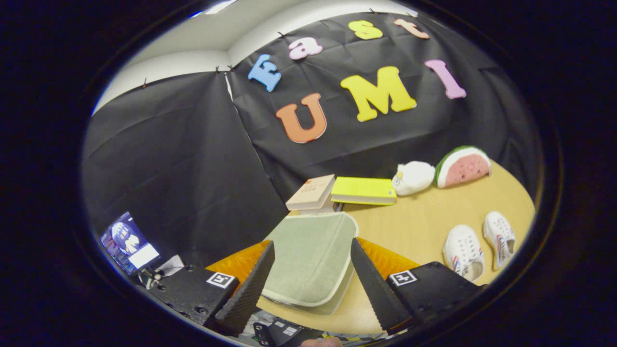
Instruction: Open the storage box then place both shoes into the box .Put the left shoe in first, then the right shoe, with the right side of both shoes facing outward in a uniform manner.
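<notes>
A pale green fabric storage box (308,258) with a cream-trimmed lid lies closed on the wooden table (424,226), just ahead of my fingers and partly between them. My gripper (312,250) is open, its two fingers spread to either side of the box's near end, touching nothing that I can see. Two white shoes with striped sides rest side by side on the table beyond the right finger: one shoe (463,251) nearer the box, the other shoe (500,238) farther right.
Behind the box lie a tan book (312,193) and a yellow book (364,190). A white plush toy (412,177) and a watermelon-shaped cushion (463,166) sit at the table's back. A small screen (127,241) glows off the table's left side.
</notes>
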`<state>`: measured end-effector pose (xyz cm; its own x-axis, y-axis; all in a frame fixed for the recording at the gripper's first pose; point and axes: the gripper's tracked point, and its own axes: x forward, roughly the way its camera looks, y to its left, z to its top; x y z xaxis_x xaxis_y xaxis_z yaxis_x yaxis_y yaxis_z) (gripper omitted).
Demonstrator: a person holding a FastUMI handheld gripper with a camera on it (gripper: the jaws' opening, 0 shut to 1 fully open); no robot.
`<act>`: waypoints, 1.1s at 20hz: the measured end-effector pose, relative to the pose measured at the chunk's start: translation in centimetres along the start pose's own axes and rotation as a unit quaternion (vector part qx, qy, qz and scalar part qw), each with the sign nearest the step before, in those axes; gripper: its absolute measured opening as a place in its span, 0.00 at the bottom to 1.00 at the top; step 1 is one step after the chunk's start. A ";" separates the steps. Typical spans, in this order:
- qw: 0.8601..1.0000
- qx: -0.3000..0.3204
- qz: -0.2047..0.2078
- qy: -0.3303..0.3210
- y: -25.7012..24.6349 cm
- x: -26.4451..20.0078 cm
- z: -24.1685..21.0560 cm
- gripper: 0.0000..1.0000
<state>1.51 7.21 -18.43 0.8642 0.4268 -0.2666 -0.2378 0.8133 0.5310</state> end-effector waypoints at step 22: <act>0.949 0.277 0.102 0.114 -1.7 4.8 -4.2 0.53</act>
<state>4.17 9.54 -24.01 0.6923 0.6780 -0.2470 -0.0656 0.4001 0.9141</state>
